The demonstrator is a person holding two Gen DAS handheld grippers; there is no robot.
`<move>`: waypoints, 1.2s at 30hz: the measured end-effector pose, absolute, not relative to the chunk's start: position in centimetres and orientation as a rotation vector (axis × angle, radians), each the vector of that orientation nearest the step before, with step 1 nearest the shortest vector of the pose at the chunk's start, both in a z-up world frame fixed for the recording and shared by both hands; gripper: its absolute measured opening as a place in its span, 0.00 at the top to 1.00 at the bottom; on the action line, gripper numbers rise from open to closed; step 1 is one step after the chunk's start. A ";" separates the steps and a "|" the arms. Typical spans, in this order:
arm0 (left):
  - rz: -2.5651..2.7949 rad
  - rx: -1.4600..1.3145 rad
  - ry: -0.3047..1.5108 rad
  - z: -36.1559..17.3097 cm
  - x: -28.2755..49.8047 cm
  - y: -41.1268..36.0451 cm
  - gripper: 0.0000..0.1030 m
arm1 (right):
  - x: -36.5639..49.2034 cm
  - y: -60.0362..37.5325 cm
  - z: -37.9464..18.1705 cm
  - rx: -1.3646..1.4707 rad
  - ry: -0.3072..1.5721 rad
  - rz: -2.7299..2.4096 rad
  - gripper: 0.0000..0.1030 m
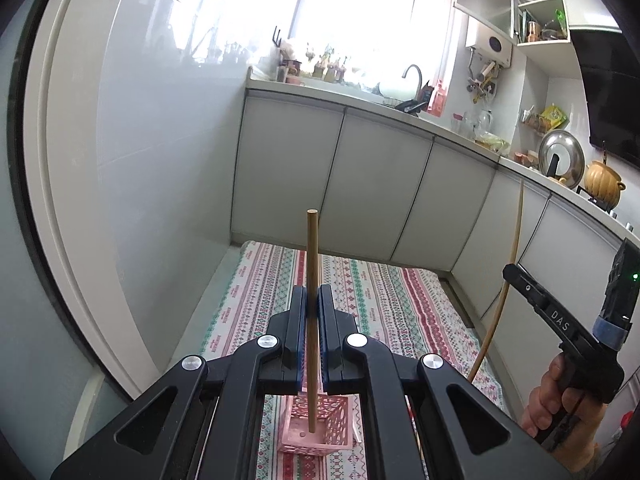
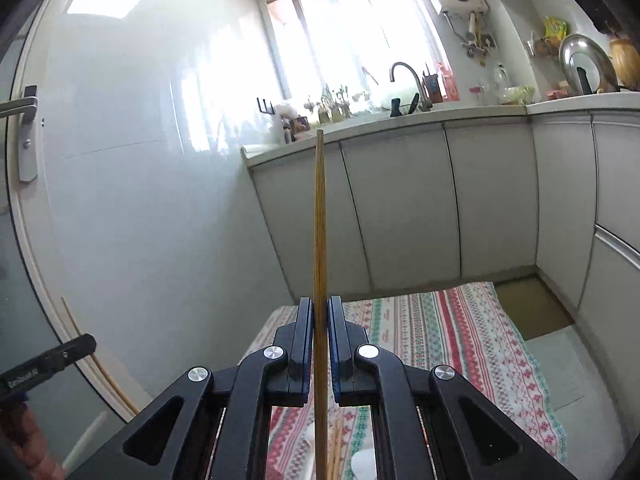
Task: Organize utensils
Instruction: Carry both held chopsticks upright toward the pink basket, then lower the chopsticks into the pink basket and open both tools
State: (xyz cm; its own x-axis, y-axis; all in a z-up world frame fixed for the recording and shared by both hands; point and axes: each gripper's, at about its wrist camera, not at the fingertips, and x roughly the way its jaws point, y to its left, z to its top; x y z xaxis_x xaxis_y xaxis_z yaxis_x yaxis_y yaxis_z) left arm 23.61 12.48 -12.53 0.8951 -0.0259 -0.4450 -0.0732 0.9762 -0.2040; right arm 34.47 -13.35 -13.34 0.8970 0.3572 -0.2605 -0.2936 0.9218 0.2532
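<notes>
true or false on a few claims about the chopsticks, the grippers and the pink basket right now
1. The left gripper is shut on a chopstick. True.
2. That chopstick's lower end is in the pink basket. True.
3. The right gripper is open and empty. False: it is shut on a darker chopstick.
4. The pink basket sits on bare wood. False: it stands on a patterned cloth.
5. The chopstick in the left gripper lies flat. False: it stands about upright.
</notes>
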 end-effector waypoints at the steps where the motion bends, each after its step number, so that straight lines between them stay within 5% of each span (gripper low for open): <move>1: 0.026 -0.210 0.464 -12.8 23.8 12.3 0.95 | 34.3 -13.0 -13.1 0.210 0.303 0.345 0.93; 36: 0.050 -0.154 0.560 -18.5 29.0 11.1 0.95 | 31.7 -6.3 -14.6 0.140 0.208 0.430 0.93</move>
